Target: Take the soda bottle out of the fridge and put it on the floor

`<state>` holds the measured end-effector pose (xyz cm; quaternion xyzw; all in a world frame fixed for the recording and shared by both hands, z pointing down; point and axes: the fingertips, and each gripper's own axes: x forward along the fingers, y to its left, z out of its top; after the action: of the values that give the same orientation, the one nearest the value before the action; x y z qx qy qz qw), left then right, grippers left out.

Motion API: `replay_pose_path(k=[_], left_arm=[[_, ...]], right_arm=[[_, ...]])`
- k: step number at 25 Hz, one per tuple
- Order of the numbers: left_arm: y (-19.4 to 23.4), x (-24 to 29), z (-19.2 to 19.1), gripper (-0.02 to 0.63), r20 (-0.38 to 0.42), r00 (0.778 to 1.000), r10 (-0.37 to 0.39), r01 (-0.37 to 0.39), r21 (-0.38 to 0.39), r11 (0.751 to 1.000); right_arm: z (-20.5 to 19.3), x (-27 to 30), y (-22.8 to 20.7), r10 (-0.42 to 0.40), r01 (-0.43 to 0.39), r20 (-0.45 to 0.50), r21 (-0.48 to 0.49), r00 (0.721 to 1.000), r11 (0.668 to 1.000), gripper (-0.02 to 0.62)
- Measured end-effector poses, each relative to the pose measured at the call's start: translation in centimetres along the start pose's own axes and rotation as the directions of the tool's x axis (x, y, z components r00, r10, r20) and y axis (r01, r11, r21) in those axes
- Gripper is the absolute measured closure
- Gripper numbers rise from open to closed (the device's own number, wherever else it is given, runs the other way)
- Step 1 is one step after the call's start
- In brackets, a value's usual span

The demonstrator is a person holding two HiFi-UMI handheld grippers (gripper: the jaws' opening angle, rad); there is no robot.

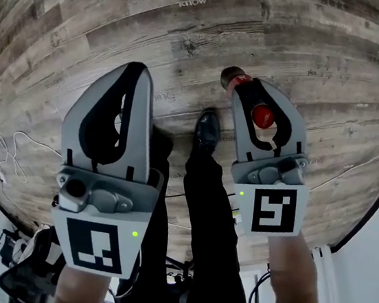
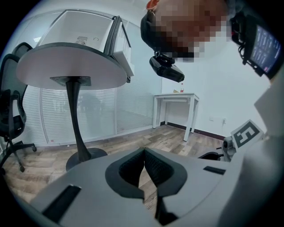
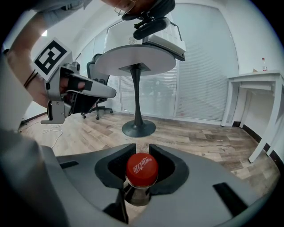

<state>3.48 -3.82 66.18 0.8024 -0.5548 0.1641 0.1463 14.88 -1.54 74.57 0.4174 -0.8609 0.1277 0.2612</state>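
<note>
The soda bottle (image 3: 141, 168) has a red cap with white lettering and a dark body. Its neck sits clamped between the jaws of the right gripper (image 3: 140, 145), above the wooden floor (image 3: 213, 137).

Wood-plank floor (image 1: 313, 53): pedestal table base (image 3: 138, 129), wheeled office chair (image 2: 9, 133), white desk (image 3: 262, 115) standing; thin white cable (image 1: 10, 155), probably loose.

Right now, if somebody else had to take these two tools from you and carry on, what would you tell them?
Left gripper: jaws shut, nothing in them.
Right gripper: jaws shut on the bottle, held by the neck, top up, over the floor.
Done: bottle is picked up and carried over open floor.
Left: lower it until its base stands on the floor, then open the jaws and draw back.
</note>
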Motion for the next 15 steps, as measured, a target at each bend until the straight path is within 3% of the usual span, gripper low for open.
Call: replay_pose_path(k=[15], left_arm=[[0.3, 0.4, -3.3, 0.591, -0.02, 1.0, 0.001, -0.002, -0.009, 1.0]], right_arm=[[-6.7, 2.2, 1.0, 0.007, -0.006, -0.063, 0.018, 0.998, 1.0, 0.489]])
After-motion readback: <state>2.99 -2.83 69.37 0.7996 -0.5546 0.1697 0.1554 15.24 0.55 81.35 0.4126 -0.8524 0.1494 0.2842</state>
